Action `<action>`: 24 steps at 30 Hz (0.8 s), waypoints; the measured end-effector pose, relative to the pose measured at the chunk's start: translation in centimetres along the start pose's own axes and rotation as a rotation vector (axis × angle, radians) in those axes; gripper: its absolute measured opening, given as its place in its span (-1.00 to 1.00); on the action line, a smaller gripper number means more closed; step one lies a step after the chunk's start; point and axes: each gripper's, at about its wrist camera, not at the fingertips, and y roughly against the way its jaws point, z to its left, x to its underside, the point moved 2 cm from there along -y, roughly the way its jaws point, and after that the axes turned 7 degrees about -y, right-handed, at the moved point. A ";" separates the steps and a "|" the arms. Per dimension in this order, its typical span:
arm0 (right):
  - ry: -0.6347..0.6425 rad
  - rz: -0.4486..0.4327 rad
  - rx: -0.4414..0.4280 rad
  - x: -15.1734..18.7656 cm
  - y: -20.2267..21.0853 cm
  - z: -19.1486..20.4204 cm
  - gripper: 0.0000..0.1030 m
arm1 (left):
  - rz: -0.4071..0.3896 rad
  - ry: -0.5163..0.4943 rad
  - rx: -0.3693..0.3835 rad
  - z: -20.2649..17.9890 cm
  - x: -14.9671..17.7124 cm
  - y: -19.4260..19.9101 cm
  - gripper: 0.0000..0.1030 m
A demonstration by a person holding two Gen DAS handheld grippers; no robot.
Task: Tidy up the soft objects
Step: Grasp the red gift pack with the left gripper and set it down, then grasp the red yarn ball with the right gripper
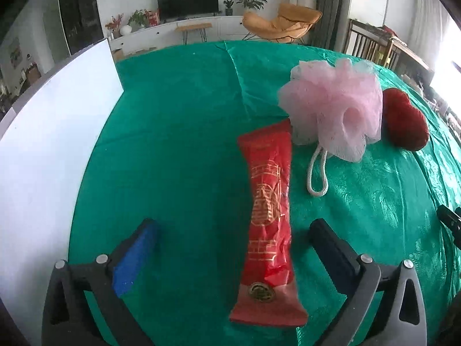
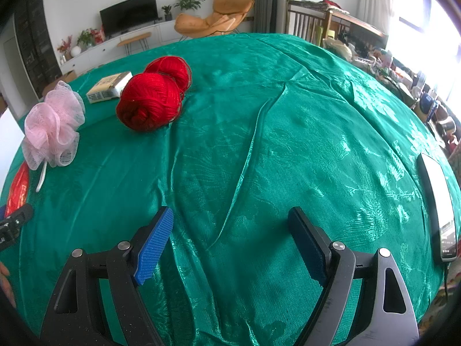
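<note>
A long red packet point(image 1: 269, 216) with gold print lies on the green cloth point(image 1: 178, 144), between the wide-apart fingers of my left gripper point(image 1: 234, 225). The pads stand clear of it on both sides, so the gripper is open. Just beyond it sits a pink mesh bath pouf point(image 1: 331, 109) with a white cord loop, and a red yarn ball point(image 1: 403, 121) behind that. In the right wrist view two red yarn balls point(image 2: 149, 103) lie side by side at upper left, with the pouf point(image 2: 54, 127) left of them. My right gripper point(image 2: 232, 213) hovers open over bare cloth.
A white board point(image 1: 52, 158) stands along the left edge of the table. A small cream carton point(image 2: 109, 86) lies behind the yarn. A phone point(image 2: 440, 207) rests near the right edge. The cloth point(image 2: 259, 144) is wrinkled in the middle. Chairs and furniture stand beyond the table.
</note>
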 end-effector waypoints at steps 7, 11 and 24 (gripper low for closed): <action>0.000 0.000 0.000 0.0 0.0 0.0 0.64 | 0.000 0.001 0.001 1.4 0.1 0.7 1.00; 0.000 0.000 0.000 0.0 0.0 0.0 0.64 | 0.000 0.000 0.001 1.4 0.0 0.6 1.00; -0.001 -0.001 0.001 0.1 0.0 0.0 0.64 | 0.000 0.000 0.000 1.3 -0.1 0.6 1.00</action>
